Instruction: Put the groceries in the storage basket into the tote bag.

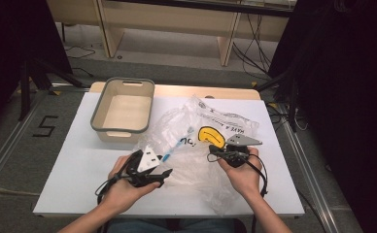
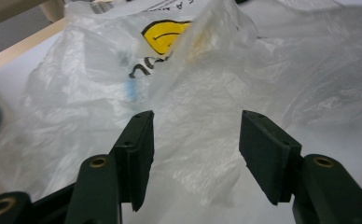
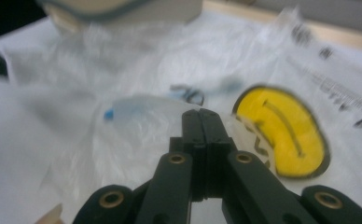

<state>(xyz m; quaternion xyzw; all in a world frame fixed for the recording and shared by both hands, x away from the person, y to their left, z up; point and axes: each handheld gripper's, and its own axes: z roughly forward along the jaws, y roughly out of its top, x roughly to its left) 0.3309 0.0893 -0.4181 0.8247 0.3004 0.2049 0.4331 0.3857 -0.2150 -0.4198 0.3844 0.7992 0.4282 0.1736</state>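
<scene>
A crumpled clear plastic bag (image 1: 191,141) with a yellow smiley face (image 1: 211,136) lies on the white table (image 1: 79,165). Through the film a slim blue and white thing (image 1: 177,145) shows inside it, blurred. My left gripper (image 1: 163,174) is at the bag's near left edge. In the left gripper view its jaws (image 2: 195,140) stand open just above the film (image 2: 207,93), with nothing pinched. My right gripper (image 1: 212,154) is beside the smiley face. In the right gripper view its jaws (image 3: 202,116) are pressed together on the bag's film (image 3: 137,126), which rises in a fold there.
A grey-rimmed beige bin (image 1: 95,121) stands at the table's back left, just behind the bag, and looks bare inside. Bare tabletop lies to the left of my left hand. Cables trail from both grippers towards the table's front edge.
</scene>
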